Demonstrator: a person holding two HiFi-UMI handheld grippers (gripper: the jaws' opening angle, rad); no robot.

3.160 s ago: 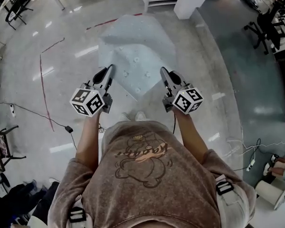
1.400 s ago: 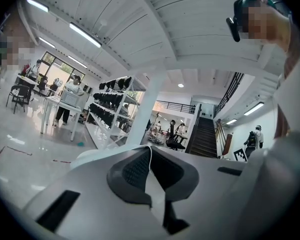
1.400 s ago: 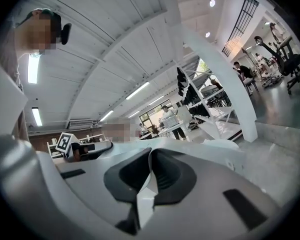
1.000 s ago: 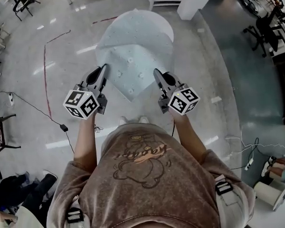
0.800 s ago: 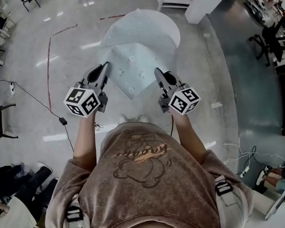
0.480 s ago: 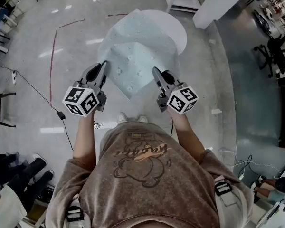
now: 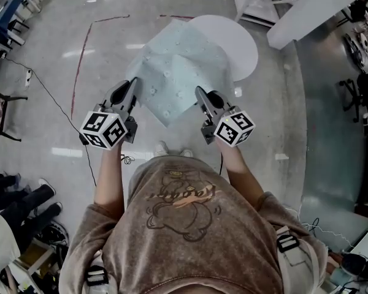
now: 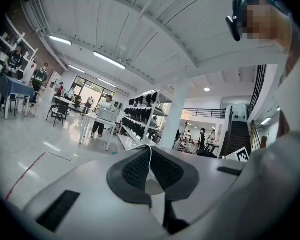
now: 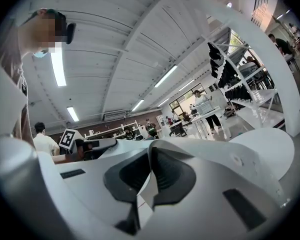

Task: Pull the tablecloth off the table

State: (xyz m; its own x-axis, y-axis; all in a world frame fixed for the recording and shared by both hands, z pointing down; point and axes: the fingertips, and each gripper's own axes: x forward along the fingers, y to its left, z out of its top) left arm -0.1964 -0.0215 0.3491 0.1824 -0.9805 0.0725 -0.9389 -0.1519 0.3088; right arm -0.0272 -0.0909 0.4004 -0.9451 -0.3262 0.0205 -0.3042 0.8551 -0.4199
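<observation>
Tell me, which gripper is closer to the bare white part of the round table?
Right. The right gripper grips the tablecloth close beside the bare part of the table; the left gripper grips the cloth's opposite edge, farther away.

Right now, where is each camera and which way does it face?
Head view: on the person's head, facing steeply down at tablecloth and table; torso, forearms show.
Left gripper view: on the left hand-held gripper, looking level along jaws shut on the tablecloth; person's upper body top right.
Right gripper view: on the right hand-held gripper, likewise; upper body top left.
Shared: both gripper views show clamped tablecloth.
</observation>
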